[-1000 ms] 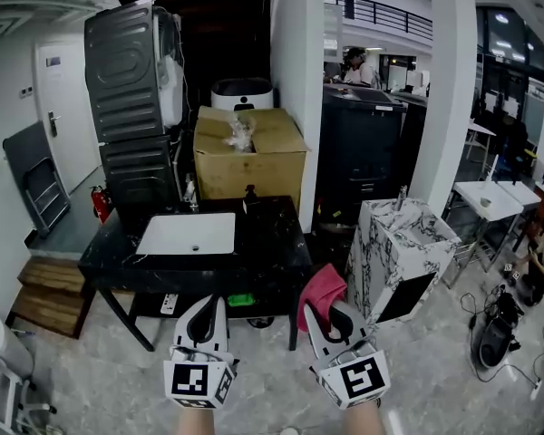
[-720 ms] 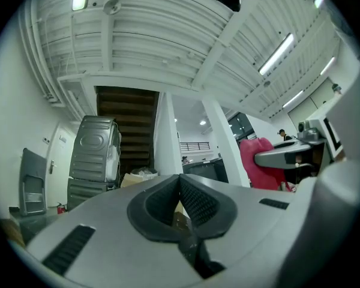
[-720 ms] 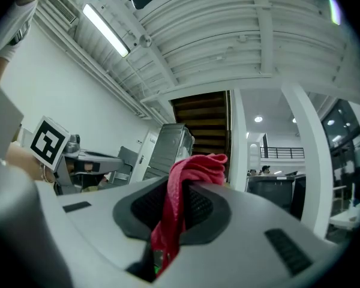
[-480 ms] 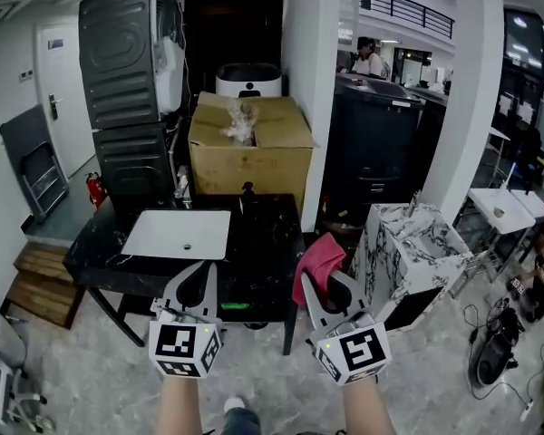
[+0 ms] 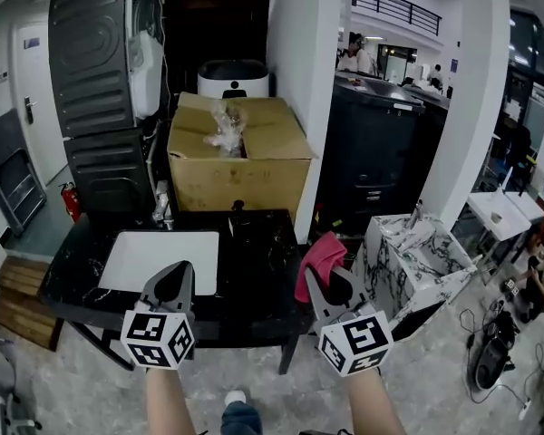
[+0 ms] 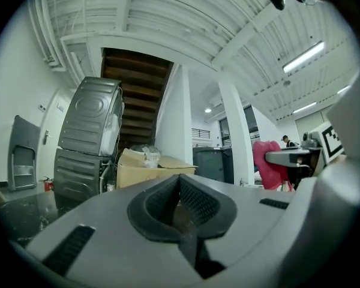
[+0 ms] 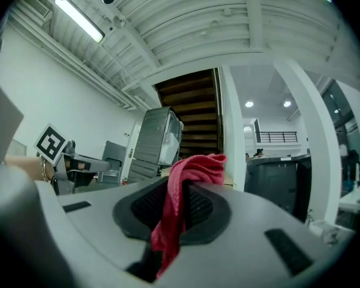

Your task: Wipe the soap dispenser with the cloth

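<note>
A small dark pump soap dispenser [image 5: 237, 212] stands at the back edge of the black counter [image 5: 258, 275], right of the white sink basin [image 5: 159, 259]. My right gripper [image 5: 332, 285] is shut on a red-pink cloth [image 5: 319, 261], which bunches up above its jaws over the counter's right end. In the right gripper view the cloth [image 7: 189, 176] hangs down between the shut jaws of that gripper [image 7: 179, 198]. My left gripper [image 5: 170, 284] is shut and empty above the basin's front edge. In its own view the left gripper [image 6: 180, 191] has nothing between its jaws. Both grippers are short of the dispenser.
A cardboard box [image 5: 238, 161] sits behind the counter, next to stacked dark washing machines [image 5: 100, 89] and a white pillar [image 5: 299, 89]. A marble-patterned cabinet [image 5: 415, 263] stands to the right of the counter. A faucet [image 5: 163, 208] rises behind the basin.
Both grippers and the head view have moved forward to the black counter, which now lies right under the jaws. The cloth stays in the right gripper.
</note>
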